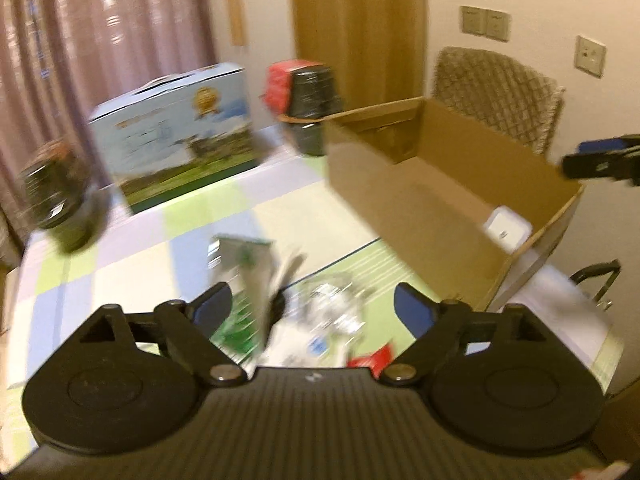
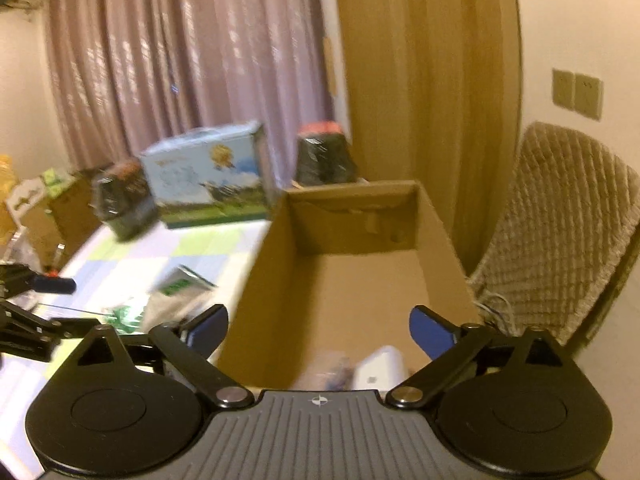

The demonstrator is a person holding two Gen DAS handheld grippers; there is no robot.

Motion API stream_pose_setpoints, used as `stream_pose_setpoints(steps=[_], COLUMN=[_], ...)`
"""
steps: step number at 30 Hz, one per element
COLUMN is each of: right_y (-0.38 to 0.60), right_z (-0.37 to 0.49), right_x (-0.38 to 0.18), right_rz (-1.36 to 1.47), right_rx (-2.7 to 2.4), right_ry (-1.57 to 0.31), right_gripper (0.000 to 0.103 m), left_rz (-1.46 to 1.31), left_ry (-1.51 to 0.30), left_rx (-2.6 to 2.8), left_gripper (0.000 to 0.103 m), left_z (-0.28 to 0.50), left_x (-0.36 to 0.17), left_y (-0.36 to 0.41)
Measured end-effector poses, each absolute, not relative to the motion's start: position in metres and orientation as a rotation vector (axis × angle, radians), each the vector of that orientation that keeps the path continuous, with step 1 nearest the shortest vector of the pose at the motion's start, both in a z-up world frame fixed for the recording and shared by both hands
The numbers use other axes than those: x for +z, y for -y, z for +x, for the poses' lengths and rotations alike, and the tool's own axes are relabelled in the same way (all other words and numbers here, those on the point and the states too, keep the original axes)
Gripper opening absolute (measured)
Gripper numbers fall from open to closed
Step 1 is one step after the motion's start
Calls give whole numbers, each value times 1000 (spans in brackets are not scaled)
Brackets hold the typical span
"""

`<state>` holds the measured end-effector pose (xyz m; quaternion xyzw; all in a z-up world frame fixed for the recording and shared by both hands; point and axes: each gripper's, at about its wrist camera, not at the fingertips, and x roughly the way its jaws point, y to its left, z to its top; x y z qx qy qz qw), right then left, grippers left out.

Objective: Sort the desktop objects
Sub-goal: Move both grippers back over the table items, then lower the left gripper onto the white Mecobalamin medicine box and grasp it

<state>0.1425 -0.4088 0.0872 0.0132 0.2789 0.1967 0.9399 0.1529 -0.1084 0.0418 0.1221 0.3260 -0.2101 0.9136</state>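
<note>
Both views are motion-blurred. The left tool (image 1: 312, 312) stands with its jaws spread wide and nothing gripped; between and beyond its blue fingertips (image 1: 414, 312) lies a loose pile on the checked surface (image 1: 132, 276): a green-and-white carton (image 1: 244, 276), tilted, a crumpled clear wrapper (image 1: 336, 312) just beside it, and a small red item (image 1: 374, 358) at the tool's near edge. Whether the carton touches the left pad cannot be told. The right tool (image 2: 320, 328) is also spread wide and empty, positioned above the near end of the open cardboard box (image 2: 348, 264). Inside that box, at its near end, rests a white device (image 2: 380, 368) with a blurred pale item beside it. The box sits on the surface to the right of the pile. Along the far edge of the surface stand a blue printed carton with handle (image 1: 176, 132) and two dark jars (image 1: 316, 100), (image 1: 60, 196), one either side of it. A quilted chair (image 2: 560, 224) stands behind the box.
</note>
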Motion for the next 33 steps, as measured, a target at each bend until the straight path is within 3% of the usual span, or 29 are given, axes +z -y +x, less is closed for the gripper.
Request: stream_pose_setpoints(steps=[14, 24, 33], right_y=[316, 285, 266], right_z=[81, 87, 92], right_x=[48, -1, -40], right_rz=[-13, -112, -351], right_rx=[619, 650, 731], right_ry=[-688, -777, -743], right_gripper=[101, 101, 101], left_rz=[305, 407, 468], left_ry=[-752, -783, -806], left_rx=[-326, -444, -529], left_gripper=[98, 98, 98], left_z=[100, 102, 123], left_x=[18, -17, -49], left_y=[13, 30, 60])
